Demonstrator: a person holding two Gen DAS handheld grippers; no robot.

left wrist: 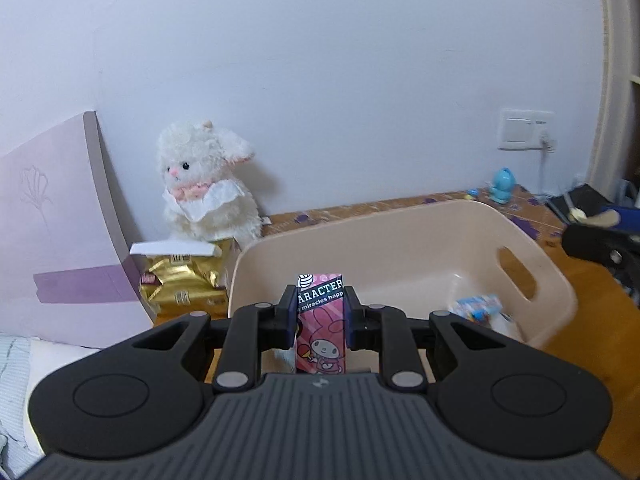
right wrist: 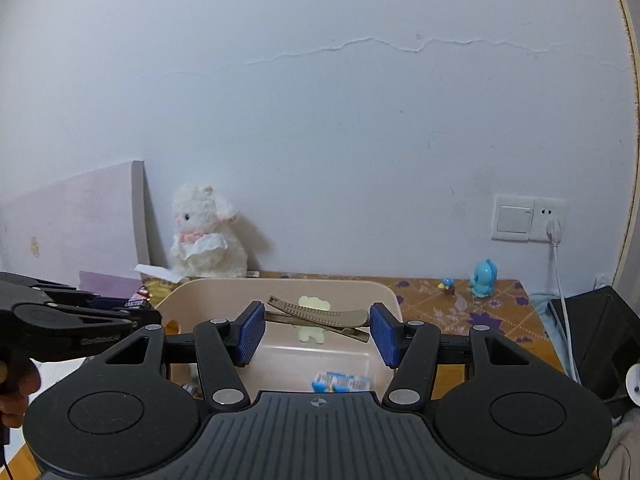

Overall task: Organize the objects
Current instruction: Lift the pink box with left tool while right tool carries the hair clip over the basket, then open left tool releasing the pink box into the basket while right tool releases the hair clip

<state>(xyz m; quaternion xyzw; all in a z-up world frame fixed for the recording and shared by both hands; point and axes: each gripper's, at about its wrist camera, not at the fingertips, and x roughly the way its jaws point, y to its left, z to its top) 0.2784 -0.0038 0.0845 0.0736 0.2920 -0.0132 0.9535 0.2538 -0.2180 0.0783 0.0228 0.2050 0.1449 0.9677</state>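
**Pink carton held at the basket, hair clip between open pads**

In the left wrist view, a pink carton (left wrist: 321,322) printed with a cartoon rabbit is seen clamped upright between the blue pads of the left gripper (left wrist: 321,312), just at the near wall of the beige plastic basket (left wrist: 556,280). This carton is hardly visible in the right wrist view, where the left gripper (right wrist: 132,308) is seen only from the side at the left edge. In the right wrist view, a long brown hair clip (right wrist: 320,314) with a small pale bear-shaped piece is shown between the pads of the right gripper (right wrist: 318,330), above the basket (right wrist: 388,292). The pads are spread wide, and whether the clip is touched at its right end cannot be told.

To the left, a lilac board (left wrist: 60,240) is leaned on the wall. Beside it, a fluffy white plush lamb (left wrist: 208,184) is placed behind a shiny gold packet (left wrist: 188,284). Inside the basket, a small blue and white packet (left wrist: 478,306) is lying on the floor of it. To the right, on the patterned brown cloth (right wrist: 500,312), a glossy blue figurine (right wrist: 484,278) is standing under a wall switch (right wrist: 528,218), with a white cable hanging down.
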